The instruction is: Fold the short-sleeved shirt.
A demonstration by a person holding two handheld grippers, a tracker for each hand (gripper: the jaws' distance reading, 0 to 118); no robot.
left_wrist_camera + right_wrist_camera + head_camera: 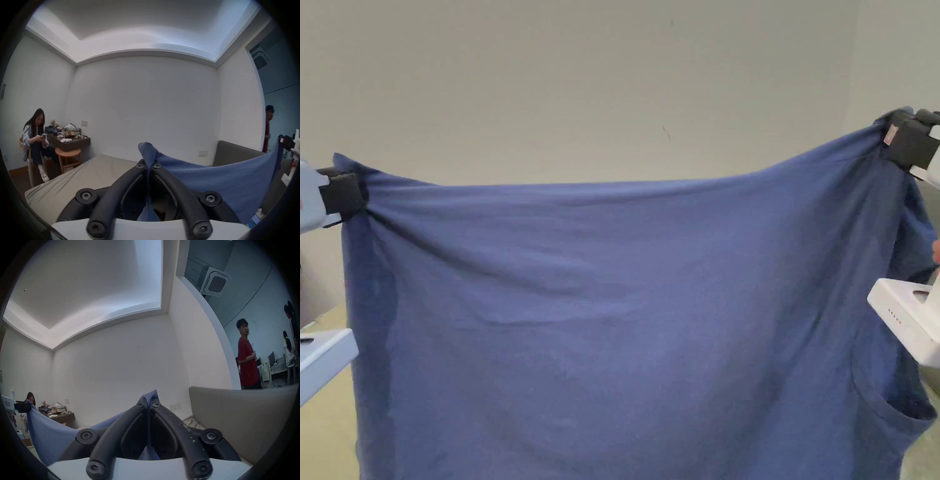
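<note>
A blue short-sleeved shirt (625,312) hangs spread wide in the air between both grippers, its top edge sagging a little in the middle. My left gripper (341,194) is shut on the shirt's upper left corner. My right gripper (907,142) is shut on the upper right corner, slightly higher. A sleeve opening (900,406) shows at the lower right. In the left gripper view the jaws (148,165) pinch a fold of the blue shirt (211,178), which stretches off to the right gripper (287,144). In the right gripper view the jaws (149,404) clamp the shirt (52,431), which runs left to the other gripper (22,407).
A bed with a tan sheet (84,180) lies below the shirt, with a padded headboard (235,415) on the right. A person (34,141) sits on a chair beside a cluttered shelf (68,141) and a wooden stool (68,155). Other people (246,356) stand beyond the doorway.
</note>
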